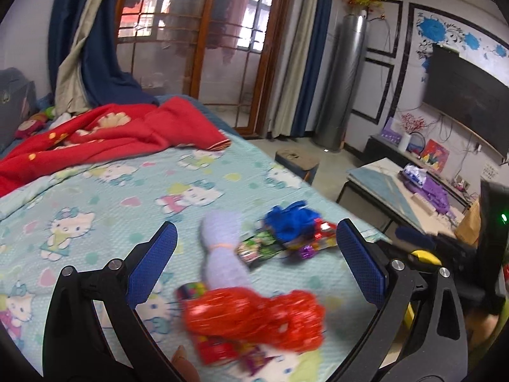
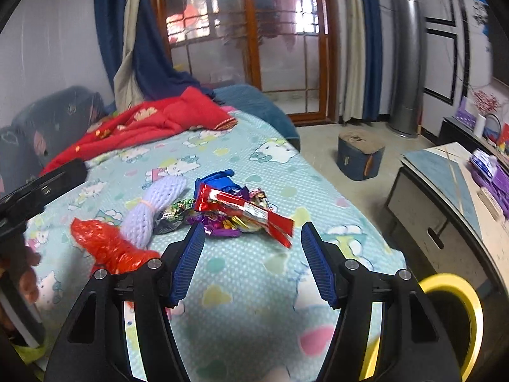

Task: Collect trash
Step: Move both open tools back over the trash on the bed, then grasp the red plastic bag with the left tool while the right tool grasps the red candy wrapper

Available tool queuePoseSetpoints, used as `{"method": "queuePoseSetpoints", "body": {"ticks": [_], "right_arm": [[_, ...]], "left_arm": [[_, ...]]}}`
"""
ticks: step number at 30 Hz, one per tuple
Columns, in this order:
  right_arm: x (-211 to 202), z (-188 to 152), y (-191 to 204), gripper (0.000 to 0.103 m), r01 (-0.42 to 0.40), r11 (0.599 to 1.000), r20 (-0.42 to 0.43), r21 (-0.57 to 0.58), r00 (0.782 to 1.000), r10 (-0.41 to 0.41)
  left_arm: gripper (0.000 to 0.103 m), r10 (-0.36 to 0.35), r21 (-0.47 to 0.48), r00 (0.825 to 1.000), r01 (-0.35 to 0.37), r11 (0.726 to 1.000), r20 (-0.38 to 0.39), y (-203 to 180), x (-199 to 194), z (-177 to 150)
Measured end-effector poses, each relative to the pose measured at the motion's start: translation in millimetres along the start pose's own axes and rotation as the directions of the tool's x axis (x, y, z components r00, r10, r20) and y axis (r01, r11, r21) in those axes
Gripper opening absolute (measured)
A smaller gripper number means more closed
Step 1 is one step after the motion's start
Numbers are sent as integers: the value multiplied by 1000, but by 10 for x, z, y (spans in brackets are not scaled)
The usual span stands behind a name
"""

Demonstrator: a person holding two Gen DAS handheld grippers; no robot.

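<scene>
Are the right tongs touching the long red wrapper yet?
Apart. The right wrist view shows the right tongs open, with bare bedsheet between the pads and the long red wrapper beyond them.

Cartoon-cat bedsheet (image 2: 241, 264), red blanket (image 1: 121, 133), blue curtains (image 2: 149, 47), wall television (image 1: 467, 95)

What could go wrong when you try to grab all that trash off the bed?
1. The long red shiny wrapper lies in a loose pile of small foil wrappers, so the right hand-held gripper may pinch only some and scatter the rest.
2. That pile sits near the edge of the patterned bedsheet; pieces might slide to the floor.
3. The crinkly red plastic bag between the left hand-held gripper's open jaws looks slippery.
</scene>
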State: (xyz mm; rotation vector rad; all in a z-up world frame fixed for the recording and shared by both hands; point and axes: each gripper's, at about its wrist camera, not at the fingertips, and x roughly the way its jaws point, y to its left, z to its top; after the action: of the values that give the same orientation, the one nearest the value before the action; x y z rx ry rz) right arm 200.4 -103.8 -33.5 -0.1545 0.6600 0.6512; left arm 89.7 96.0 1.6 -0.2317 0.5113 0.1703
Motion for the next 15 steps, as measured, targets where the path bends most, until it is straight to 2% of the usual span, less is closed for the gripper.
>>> {"method": "queuePoseSetpoints", "body": {"ticks": [7, 15], "right_arm": [[457, 114, 155, 61, 4, 993, -84, -122, 996, -15], [744, 158, 270, 59, 12, 970, -133, -242, 990, -46]], "left_arm": [[92, -9, -50, 997, 6, 999, -74, 359, 78, -149], [92, -120, -107, 977, 102, 989, -177, 425, 266, -356]]}}
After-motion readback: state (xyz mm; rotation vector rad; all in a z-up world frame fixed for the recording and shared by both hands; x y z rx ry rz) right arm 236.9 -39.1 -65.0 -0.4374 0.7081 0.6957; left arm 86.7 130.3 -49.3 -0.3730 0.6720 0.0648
